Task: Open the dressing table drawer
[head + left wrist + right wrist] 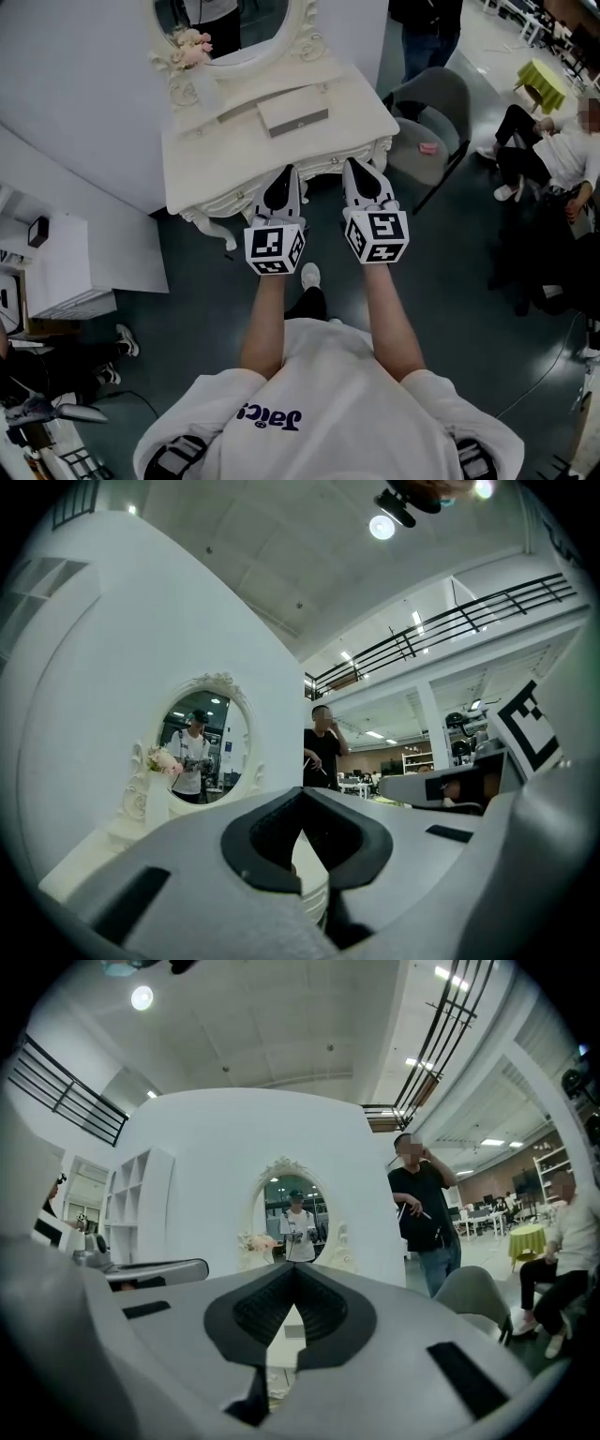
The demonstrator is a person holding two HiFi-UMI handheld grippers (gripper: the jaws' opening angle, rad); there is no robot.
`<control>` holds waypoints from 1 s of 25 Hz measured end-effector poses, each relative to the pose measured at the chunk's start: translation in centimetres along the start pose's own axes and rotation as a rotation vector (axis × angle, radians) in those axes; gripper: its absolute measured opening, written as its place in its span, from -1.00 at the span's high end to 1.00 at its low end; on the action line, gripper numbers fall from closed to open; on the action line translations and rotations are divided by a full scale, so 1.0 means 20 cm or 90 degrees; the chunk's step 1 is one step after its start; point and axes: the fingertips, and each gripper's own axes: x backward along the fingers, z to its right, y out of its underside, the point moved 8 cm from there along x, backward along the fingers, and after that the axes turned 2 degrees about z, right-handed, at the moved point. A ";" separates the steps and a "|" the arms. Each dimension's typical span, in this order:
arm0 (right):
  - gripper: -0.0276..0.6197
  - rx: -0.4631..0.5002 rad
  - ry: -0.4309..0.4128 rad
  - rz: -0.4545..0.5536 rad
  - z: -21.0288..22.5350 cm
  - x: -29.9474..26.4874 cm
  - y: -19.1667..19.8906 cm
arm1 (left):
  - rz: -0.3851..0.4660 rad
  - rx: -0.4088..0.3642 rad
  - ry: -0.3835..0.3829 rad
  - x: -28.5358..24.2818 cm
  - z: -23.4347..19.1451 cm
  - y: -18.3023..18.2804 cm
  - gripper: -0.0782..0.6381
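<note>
Big open-plan office/lab hall w/ a home-style corner staged in it. White dressing table (216,155) w/ oval mirror (295,1211) stands vs. a plain white partition wall (84,84). Past the wall's edge: high ceiling, mezzanine railing (450,621), strip lights (419,1062), desks (483,1208) in bkgd. Dark floor, grey chair (436,103) beside the table, a standing person (424,1213) & a seated person (553,155) nearby.

The dressing table (234,161) looks smooth and cream-painted; its mirror (262,23) is glossy glass.
</note>
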 end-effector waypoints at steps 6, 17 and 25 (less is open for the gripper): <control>0.89 -0.011 0.013 -0.003 0.08 -0.43 -0.03 | 0.065 0.017 0.020 -0.35 -0.27 0.02 0.75; 0.89 0.007 0.006 -0.088 0.12 -1.00 0.27 | 0.029 -0.028 0.009 -0.71 -0.65 0.27 0.75; 0.89 -0.026 -0.012 -0.196 0.26 -1.28 0.57 | -0.008 -0.032 -0.021 -0.89 -0.84 0.40 0.75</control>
